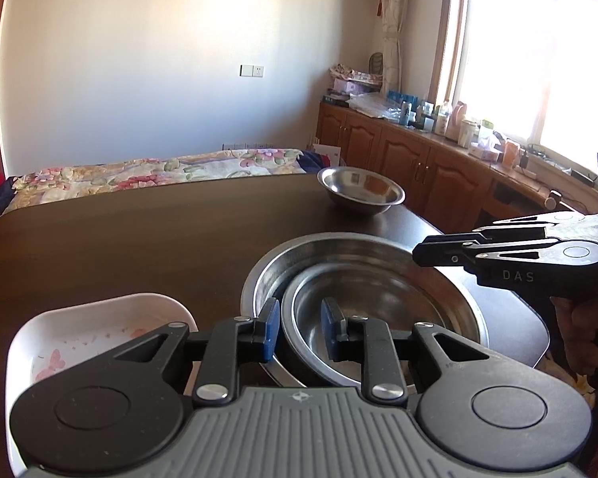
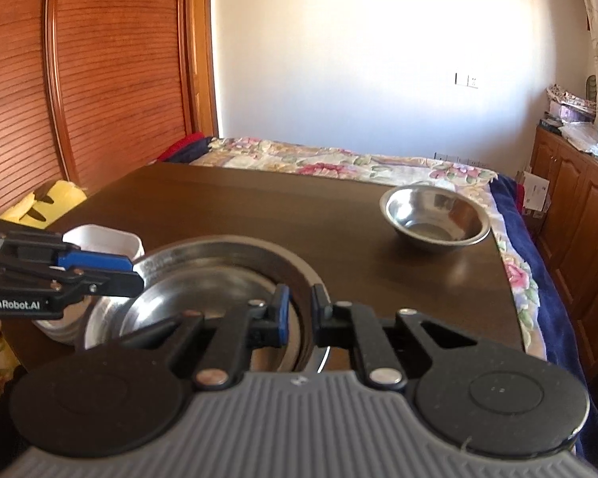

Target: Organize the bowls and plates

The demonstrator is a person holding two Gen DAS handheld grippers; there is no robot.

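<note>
Nesting a steel plate into the larger steel basin, both tongs working at its rim.

Left tongs (image 1: 299, 328) straddle the inner plate's (image 1: 362, 298) near rim, narrow, though whether they grip it I cannot tell; right tongs (image 2: 299, 304) pinch the rim opposite. The basin (image 1: 339, 245) sits on the worktop (image 1: 119, 239) beside a white dish (image 1: 99, 318); a steel bowl (image 2: 434, 215) stands well apart. Next, likely: release, then fetch that bowl.

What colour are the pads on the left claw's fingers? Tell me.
Blue pads, clearest in the left wrist view.
</note>
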